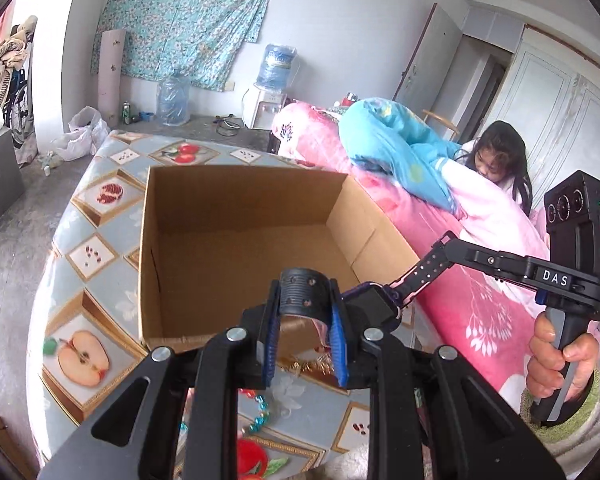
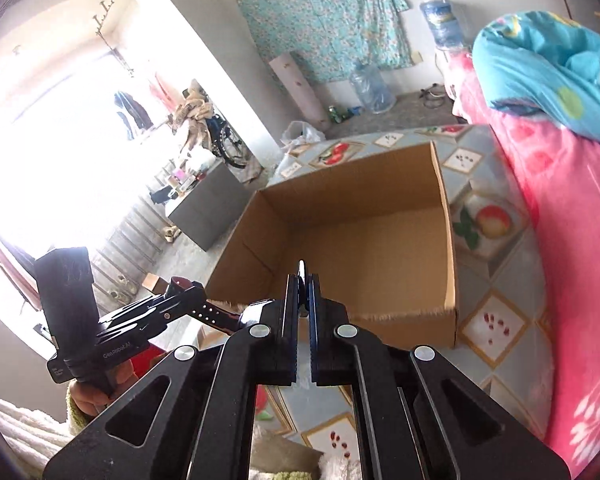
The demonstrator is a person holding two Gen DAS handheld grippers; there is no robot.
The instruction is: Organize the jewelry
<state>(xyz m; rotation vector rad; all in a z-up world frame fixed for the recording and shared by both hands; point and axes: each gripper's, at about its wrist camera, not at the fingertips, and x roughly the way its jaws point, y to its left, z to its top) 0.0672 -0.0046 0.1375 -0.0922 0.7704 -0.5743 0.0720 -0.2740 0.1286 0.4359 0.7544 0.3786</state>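
An open cardboard box (image 1: pixel 188 240) stands on the fruit-patterned tablecloth (image 1: pixel 88 256); it also shows in the right wrist view (image 2: pixel 380 248). My left gripper (image 1: pixel 306 320) is shut on one end of a black watch strap (image 1: pixel 305 292), held over the box's near edge. My right gripper (image 2: pixel 303 280) is shut on the other end of the strap (image 2: pixel 212 314), and it shows in the left wrist view (image 1: pixel 380 300). A turquoise bead bracelet (image 1: pixel 260 416) and a gold chain (image 1: pixel 312 368) lie on the cloth under my left gripper.
A bed with a pink quilt (image 1: pixel 460 280) runs along the table's right side, with a child (image 1: pixel 496 160) lying on it. Water bottles (image 1: pixel 174 100) and a dispenser (image 1: pixel 266 108) stand by the far wall. A grey cabinet (image 2: pixel 204 208) stands left of the table.
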